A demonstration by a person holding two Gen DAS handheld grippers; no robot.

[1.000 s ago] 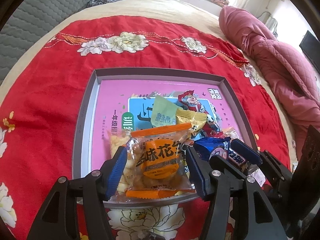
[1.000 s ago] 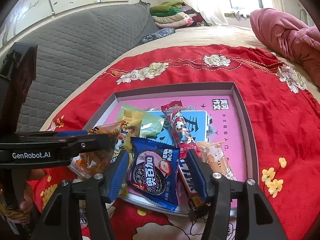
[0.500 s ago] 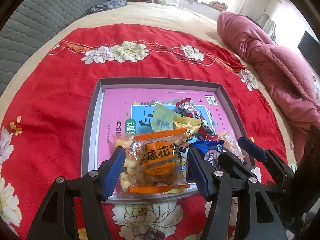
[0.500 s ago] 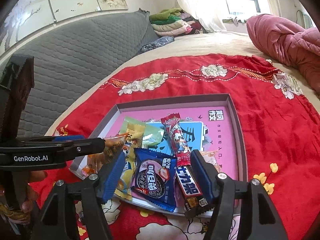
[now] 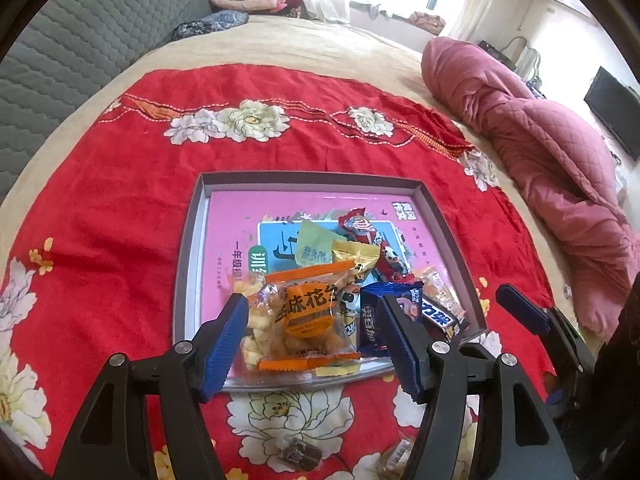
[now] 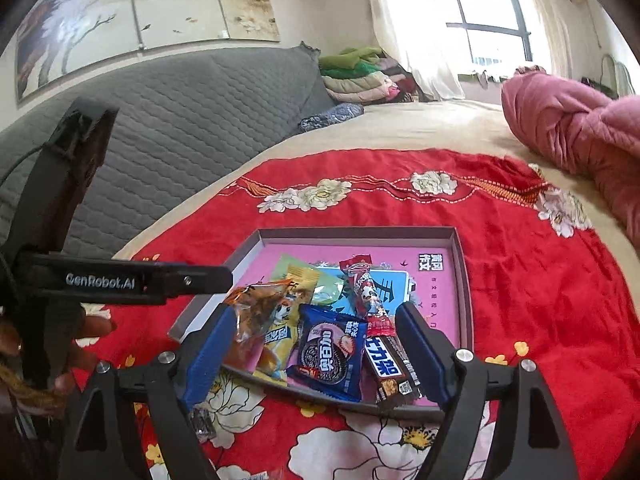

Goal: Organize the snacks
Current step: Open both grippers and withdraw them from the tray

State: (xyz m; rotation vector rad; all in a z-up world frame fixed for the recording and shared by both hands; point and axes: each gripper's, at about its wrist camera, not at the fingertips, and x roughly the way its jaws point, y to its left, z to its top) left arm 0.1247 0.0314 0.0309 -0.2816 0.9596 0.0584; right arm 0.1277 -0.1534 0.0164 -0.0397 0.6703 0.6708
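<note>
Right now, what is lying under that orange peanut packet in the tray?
Under the orange peanut packet lie a clear bag of pale puffs and a yellow packet. The tray floor beneath is covered.

Snack packets [image 5: 308,312] lie piled in the grey tray [image 5: 188,264].

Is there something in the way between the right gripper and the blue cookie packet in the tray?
Nothing visible blocks it. The right gripper, jaws just opened and empty, hangs over the blue cookie packet, which lies on top in the tray. The dark chocolate bar lies close beside it.
</note>
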